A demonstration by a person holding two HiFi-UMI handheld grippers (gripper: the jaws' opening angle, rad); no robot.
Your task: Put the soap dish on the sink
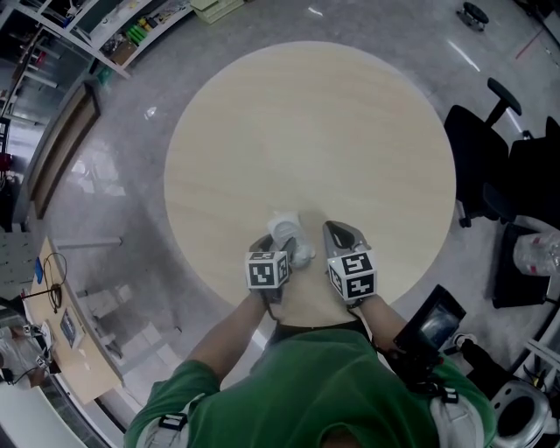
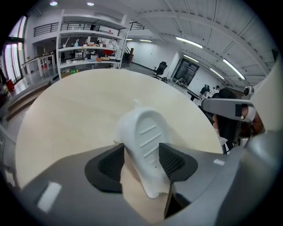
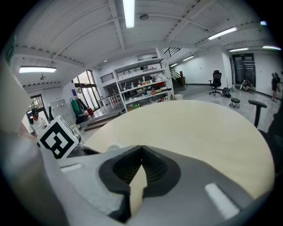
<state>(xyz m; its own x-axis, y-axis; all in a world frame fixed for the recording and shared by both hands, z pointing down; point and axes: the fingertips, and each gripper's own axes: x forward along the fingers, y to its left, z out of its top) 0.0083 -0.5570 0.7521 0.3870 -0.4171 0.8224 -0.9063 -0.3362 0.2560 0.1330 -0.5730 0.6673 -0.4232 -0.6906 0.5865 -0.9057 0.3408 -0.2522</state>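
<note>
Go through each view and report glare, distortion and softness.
Head view: ceiling lights glare off the grey floor, and the white soap dish is washed out, with little detail. Left gripper view: the corners are black and the table edge bows, yet the soap dish ridges read sharp. Right gripper view: the same black corners, the tube light blows out, and the right gripper looks soft up close.

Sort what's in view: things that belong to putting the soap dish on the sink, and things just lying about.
Job: white soap dish, between the left gripper's jaws; right gripper, shut and empty; round table. No sink that I can make out.
Lying about: black office chairs; stocked shelves.
</note>
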